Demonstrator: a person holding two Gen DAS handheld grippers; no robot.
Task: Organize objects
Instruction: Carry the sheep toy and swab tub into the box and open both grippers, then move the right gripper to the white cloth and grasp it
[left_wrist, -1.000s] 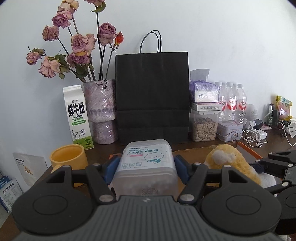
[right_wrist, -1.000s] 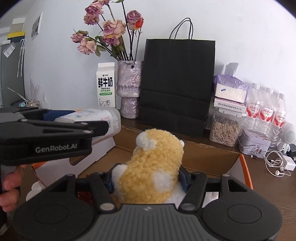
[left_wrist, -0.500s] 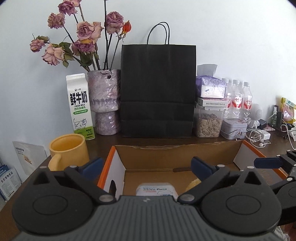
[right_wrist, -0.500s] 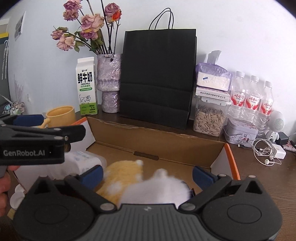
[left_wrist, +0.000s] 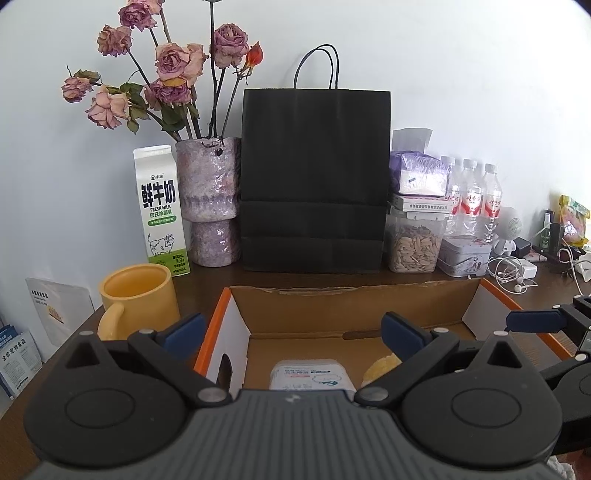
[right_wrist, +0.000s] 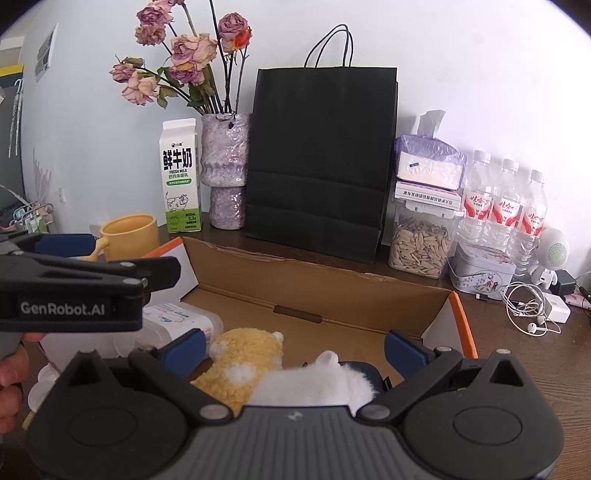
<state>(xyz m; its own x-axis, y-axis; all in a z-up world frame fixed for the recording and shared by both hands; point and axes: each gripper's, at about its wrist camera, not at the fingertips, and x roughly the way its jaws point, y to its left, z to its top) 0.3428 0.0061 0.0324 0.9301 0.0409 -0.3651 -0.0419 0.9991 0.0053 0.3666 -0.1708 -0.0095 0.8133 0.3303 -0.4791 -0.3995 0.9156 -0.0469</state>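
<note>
Grippers (left_wrist: 293, 332) (right_wrist: 295, 349) spread above box (right_wrist: 332, 284).

Raw brown corrugated cardboard box (right_wrist: 303, 291), matt, orange-printed outside. Inside lie a fuzzy yellow-and-white plush toy (right_wrist: 243, 363) and a smooth translucent plastic wipes tub (left_wrist: 312, 374). Dark wooden counter (right_wrist: 517, 354), slight sheen. Matt black paper bag (left_wrist: 314, 177); glossy yellow ceramic mug (left_wrist: 136, 295).

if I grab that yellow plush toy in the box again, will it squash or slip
The plush toy looks fuzzy and soft, so it would likely squash between the fingers rather than slip. It is probably light and floppy. Lying flat in the cardboard box, it seems unlikely to roll.
</note>
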